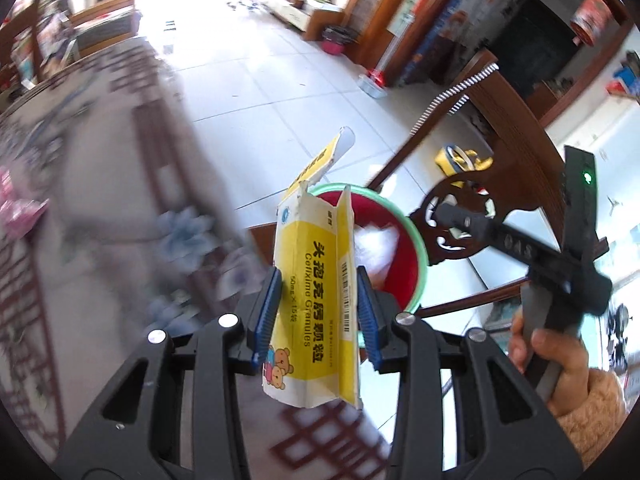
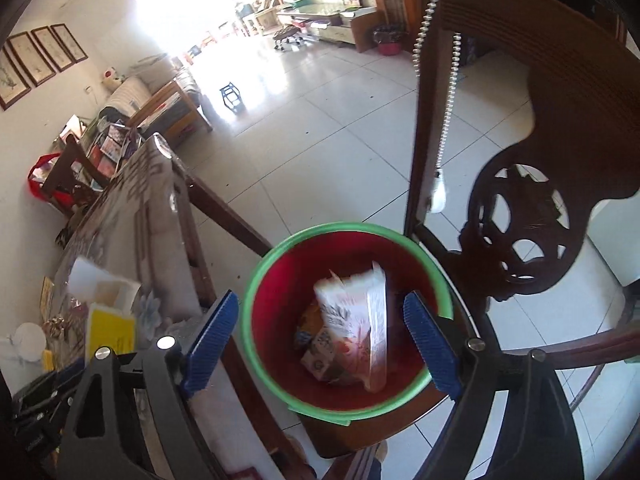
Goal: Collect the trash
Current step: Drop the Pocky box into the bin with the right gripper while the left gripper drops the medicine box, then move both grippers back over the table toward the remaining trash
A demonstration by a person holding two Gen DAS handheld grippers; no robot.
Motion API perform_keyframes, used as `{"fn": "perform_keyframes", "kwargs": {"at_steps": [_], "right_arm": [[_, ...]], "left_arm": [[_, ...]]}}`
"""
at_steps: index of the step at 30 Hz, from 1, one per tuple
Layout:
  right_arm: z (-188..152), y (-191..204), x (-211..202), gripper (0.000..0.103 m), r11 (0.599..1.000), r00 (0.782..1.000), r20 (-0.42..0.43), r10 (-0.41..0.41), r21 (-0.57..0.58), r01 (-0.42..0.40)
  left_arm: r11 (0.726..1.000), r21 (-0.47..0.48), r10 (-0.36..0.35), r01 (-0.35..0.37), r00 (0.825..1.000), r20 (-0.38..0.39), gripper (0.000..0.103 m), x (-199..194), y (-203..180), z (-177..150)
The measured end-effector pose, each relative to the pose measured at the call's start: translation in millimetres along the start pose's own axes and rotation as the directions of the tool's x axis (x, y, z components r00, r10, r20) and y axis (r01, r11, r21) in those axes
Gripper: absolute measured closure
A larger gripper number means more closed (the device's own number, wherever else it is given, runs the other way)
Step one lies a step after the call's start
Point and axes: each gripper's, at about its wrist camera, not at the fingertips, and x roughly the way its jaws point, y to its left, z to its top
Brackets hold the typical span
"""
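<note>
The left gripper (image 1: pixel 318 316) pinches a yellow medicine carton (image 1: pixel 314 280) between its blue pads (image 1: pixel 267 312), which press on the two long side faces just below mid-height. The carton stands roughly upright in the grip, its torn top flap raised towards the far side. Beyond it sits the red bin (image 1: pixel 400 264) with a green rim, on the seat of a dark wooden chair (image 1: pixel 516 152); the patterned table (image 1: pixel 100 160) lies to the left.

The right gripper (image 2: pixel 328 344) hangs directly over the bin (image 2: pixel 256 292) with its jaws spread wide and nothing pressed between them. A pale carton (image 2: pixel 356 320) lies inside the bin among other scraps; the blur makes it unclear whether it has settled.

Handling judgement: the yellow carton appears to be light, thin card, probably empty, with one end open. It should crush readily under a firm squeeze and may twist in the pads. The flat side faces near the middle offer the best hold, away from the torn end. Once over the bin mouth, release should need only a modest opening.
</note>
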Motion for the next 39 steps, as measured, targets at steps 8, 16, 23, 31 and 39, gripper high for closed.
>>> {"fn": "perform_keyframes", "kwargs": {"at_steps": [8, 16, 23, 31, 39], "right_arm": [[-20, -22, -28, 0.021, 0.999, 0.999, 0.016, -0.029, 0.031, 0.028], [-32, 11, -50, 0.021, 1.000, 0.999, 0.033, 0.006, -0.019, -0.005], [-50, 83, -54, 0.021, 0.986, 0.997, 0.011, 0.077, -0.151, -0.075], [-86, 174, -32, 0.020, 0.951, 0.988, -0.085, 0.133, -0.270, -0.151], [-123, 269, -11, 0.020, 0.901, 0.972, -0.168, 0.162, -0.375, -0.215]], "left_arm": [[0.993, 0.101, -0.062, 0.061, 0.998, 0.008, 0.029, 33, -47, 20], [0.999, 0.029, -0.015, 0.013, 0.996, 0.091, 0.022, -17, -9, -2], [0.982, -0.174, 0.105, -0.076, 0.981, 0.164, 0.019, -83, 75, -40], [0.891, -0.432, 0.219, -0.141, 0.966, 0.137, 0.019, -138, 183, -108], [0.808, -0.566, 0.284, -0.164, 0.950, 0.130, 0.019, -185, 265, -159]]}}
